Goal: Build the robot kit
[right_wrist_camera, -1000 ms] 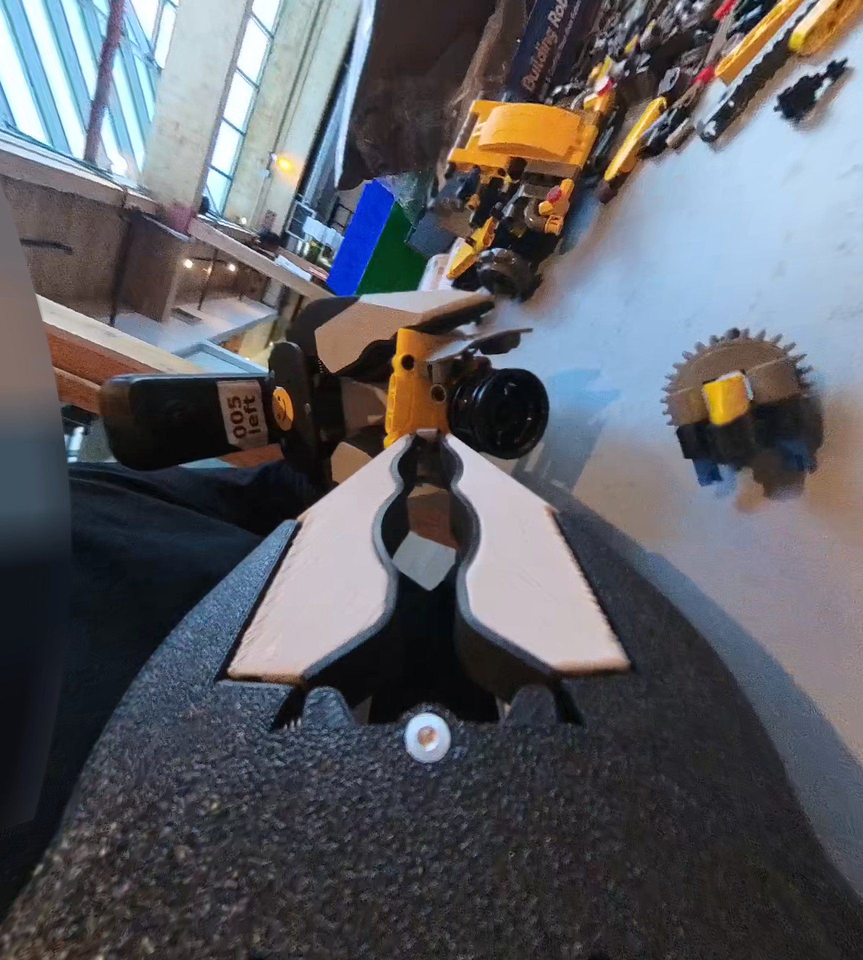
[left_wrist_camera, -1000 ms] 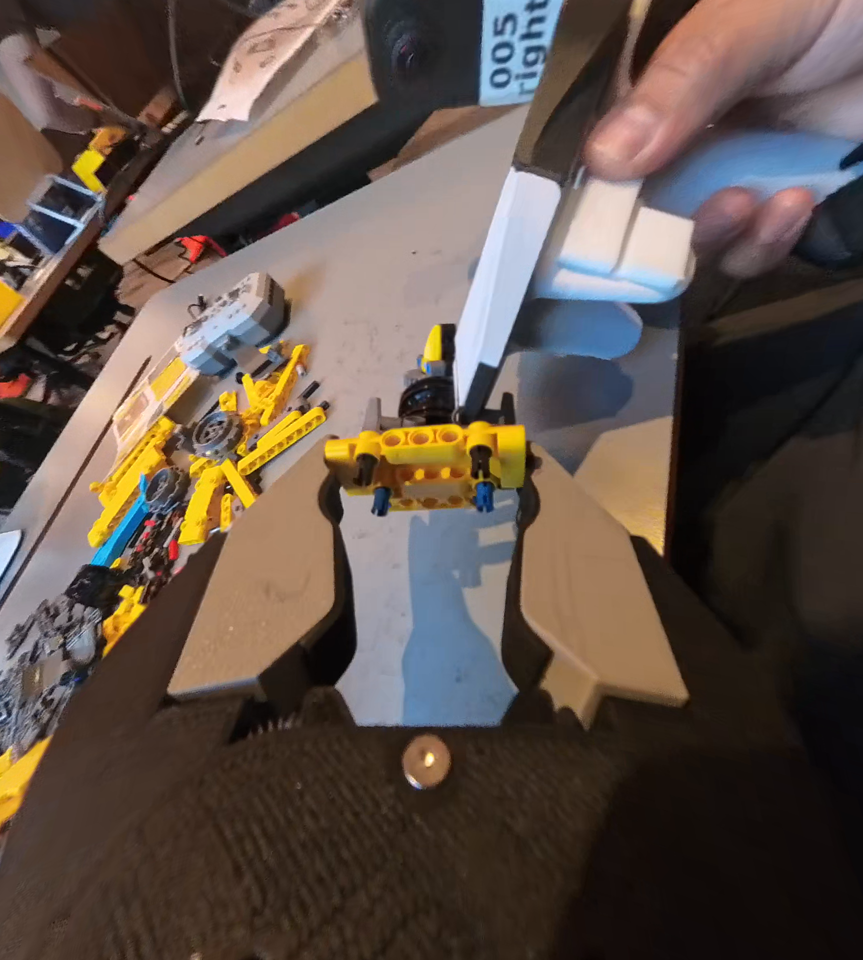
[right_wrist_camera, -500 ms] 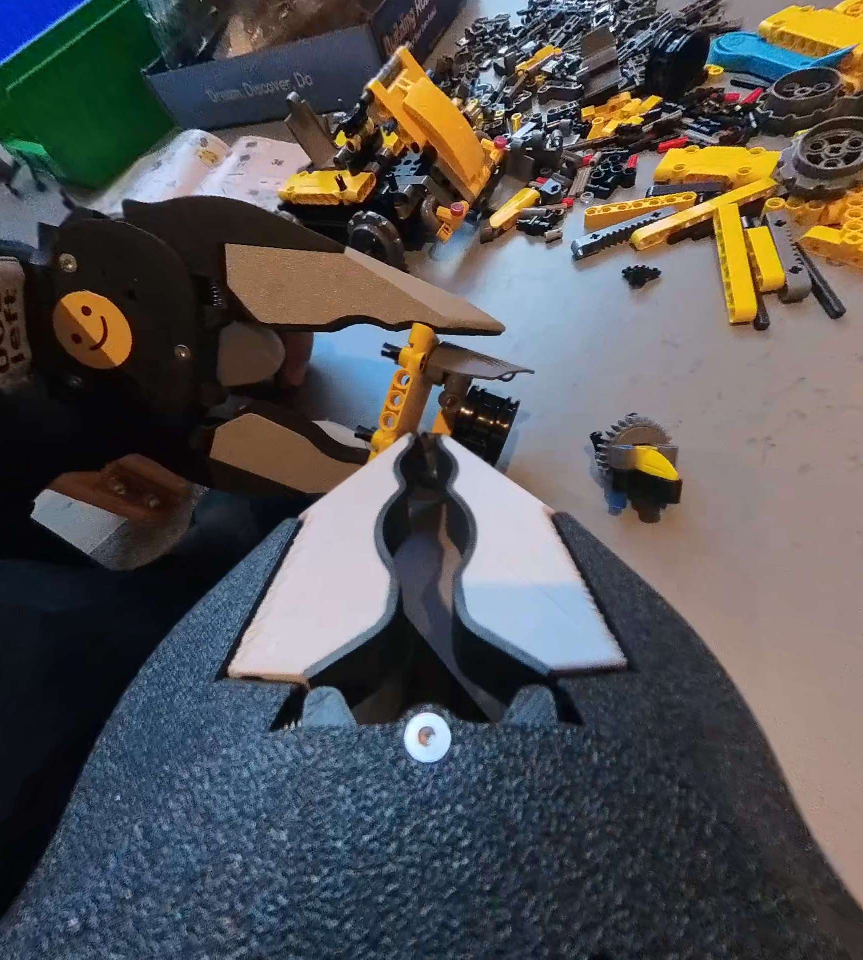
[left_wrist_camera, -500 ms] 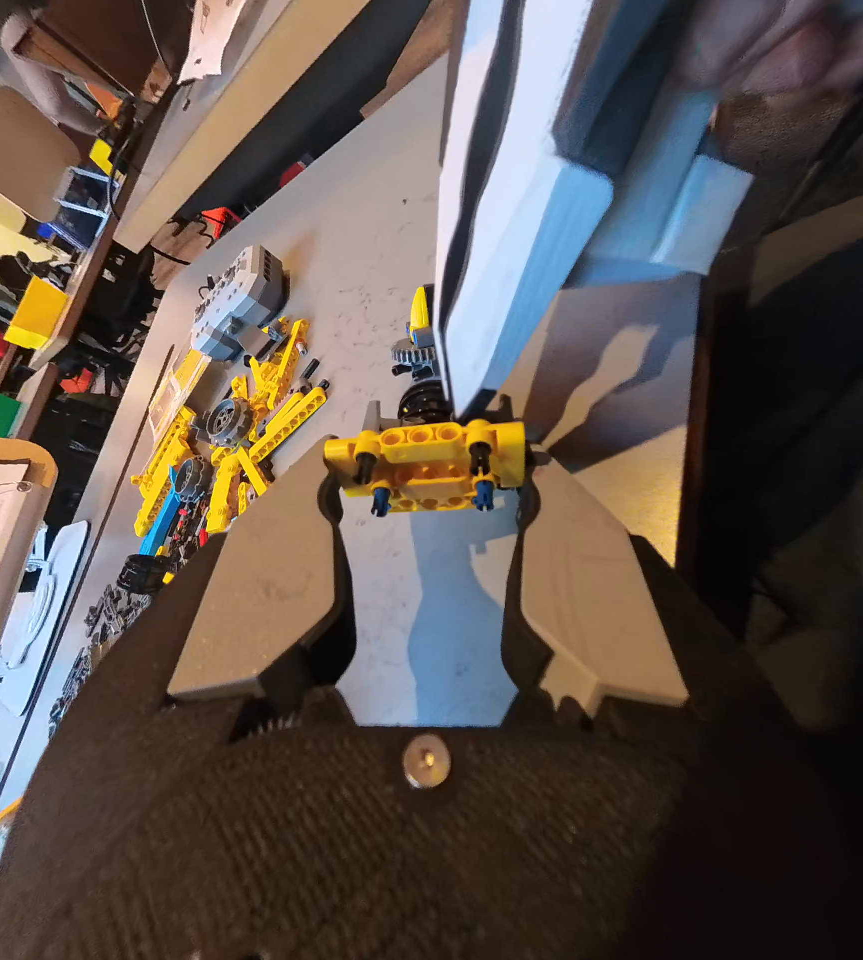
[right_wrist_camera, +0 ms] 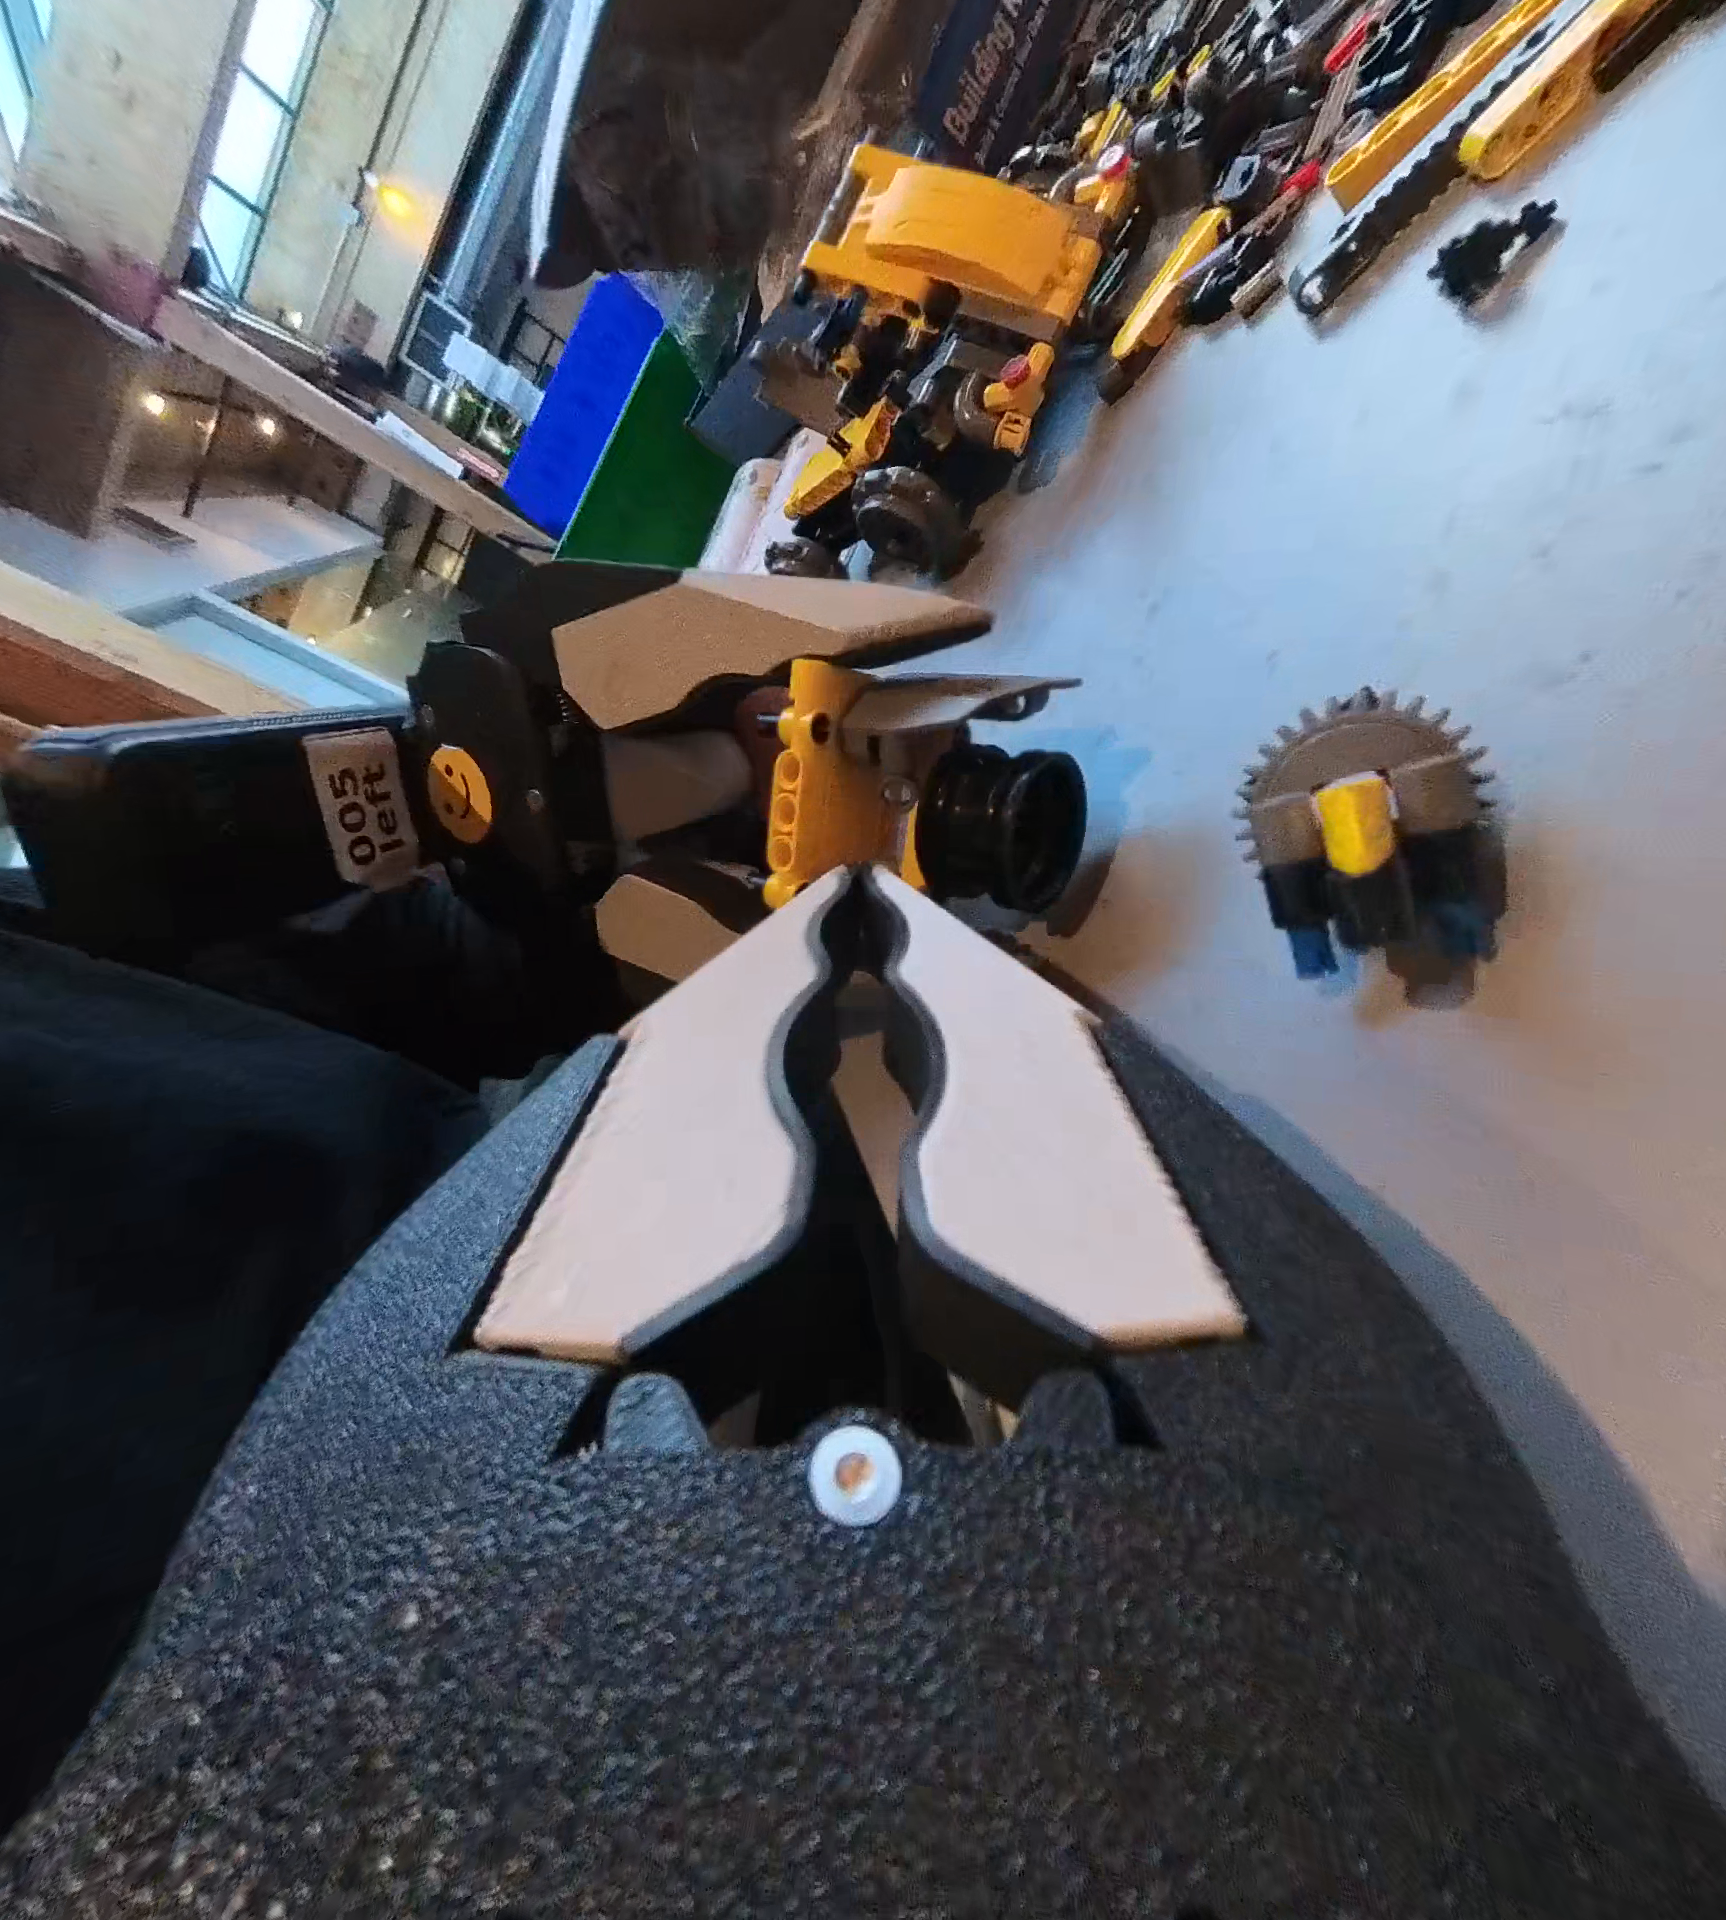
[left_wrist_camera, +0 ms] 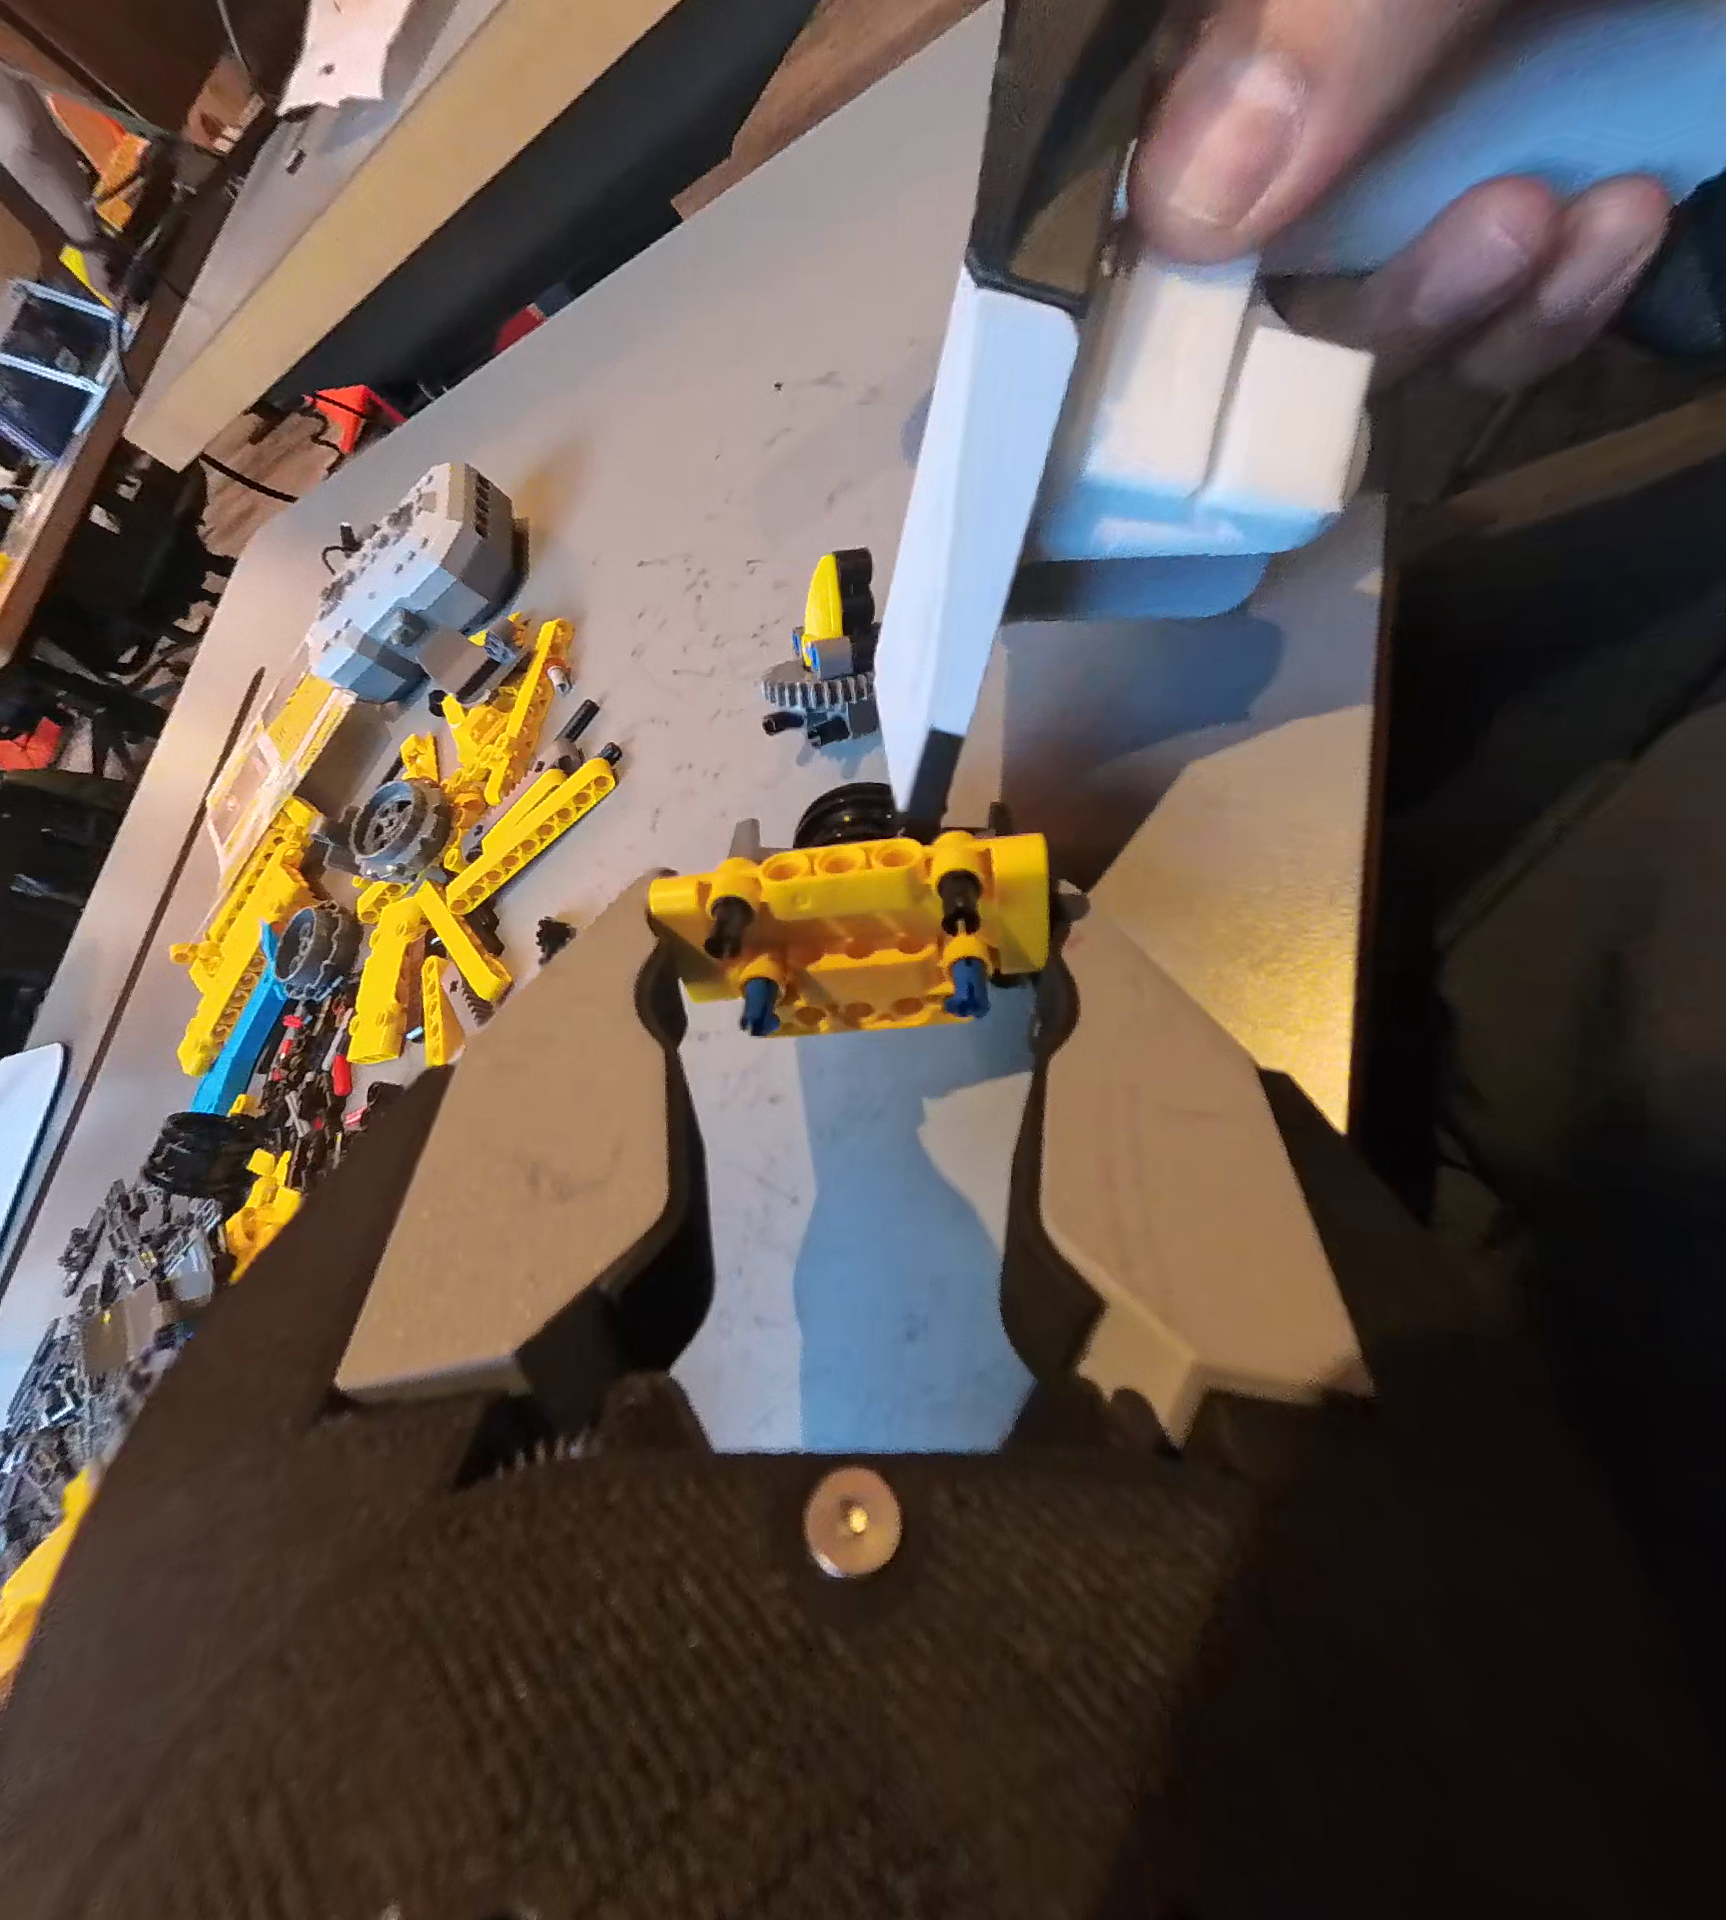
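My left gripper [left_wrist_camera: 848,920] is shut on a yellow brick frame [left_wrist_camera: 838,925] with black and blue pins, held just above the grey table [left_wrist_camera: 713,436]. A black wheel [left_wrist_camera: 843,816] sits on the frame's far side. My right gripper [right_wrist_camera: 854,883] is shut, and its tips touch the yellow frame [right_wrist_camera: 817,790] beside the black wheel [right_wrist_camera: 1004,826]. I cannot tell whether it pinches a small part. In the left wrist view it comes down from above [left_wrist_camera: 926,774], held by a hand [left_wrist_camera: 1358,208]. A grey gear with a yellow piece [right_wrist_camera: 1358,831] lies on the table nearby.
A pile of yellow beams and grey wheels [left_wrist_camera: 423,883] and a grey motor block [left_wrist_camera: 423,582] lie to the left. A yellow vehicle model [right_wrist_camera: 942,281] and a blue and green box [right_wrist_camera: 610,436] stand farther off. The table edge [left_wrist_camera: 1358,831] runs close on the right.
The right gripper swung to a different tilt half a second ago and has come back. The left gripper still holds the yellow frame, and the right tips stay against it.
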`<act>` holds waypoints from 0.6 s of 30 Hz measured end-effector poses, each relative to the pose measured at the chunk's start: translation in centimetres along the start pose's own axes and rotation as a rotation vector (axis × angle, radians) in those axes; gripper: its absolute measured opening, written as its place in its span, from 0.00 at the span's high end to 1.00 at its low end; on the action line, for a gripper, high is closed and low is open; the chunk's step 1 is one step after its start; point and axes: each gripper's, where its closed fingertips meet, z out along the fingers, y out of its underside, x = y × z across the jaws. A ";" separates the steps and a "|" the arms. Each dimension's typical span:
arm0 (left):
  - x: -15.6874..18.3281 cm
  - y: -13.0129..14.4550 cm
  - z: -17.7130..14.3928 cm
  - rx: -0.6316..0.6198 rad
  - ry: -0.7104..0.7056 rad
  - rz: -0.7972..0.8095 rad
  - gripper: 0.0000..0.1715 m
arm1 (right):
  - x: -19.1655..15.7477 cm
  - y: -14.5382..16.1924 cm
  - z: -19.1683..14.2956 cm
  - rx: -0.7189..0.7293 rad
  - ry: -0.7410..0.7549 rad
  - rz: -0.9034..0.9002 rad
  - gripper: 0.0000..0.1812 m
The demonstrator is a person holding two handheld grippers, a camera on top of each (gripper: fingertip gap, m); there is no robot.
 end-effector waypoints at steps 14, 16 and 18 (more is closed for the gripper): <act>3.4 -0.3 -1.1 0.070 0.435 -0.053 0.61 | -2.5 0.0 -1.9 -0.091 0.218 -0.782 0.82; 4.6 -0.3 -1.5 0.059 0.588 -0.082 0.61 | -3.2 1.1 -2.0 -0.173 0.201 -0.979 0.82; 5.6 -0.1 -1.8 0.040 0.722 -0.077 0.61 | -3.5 2.8 -1.7 -0.312 0.176 -1.135 0.84</act>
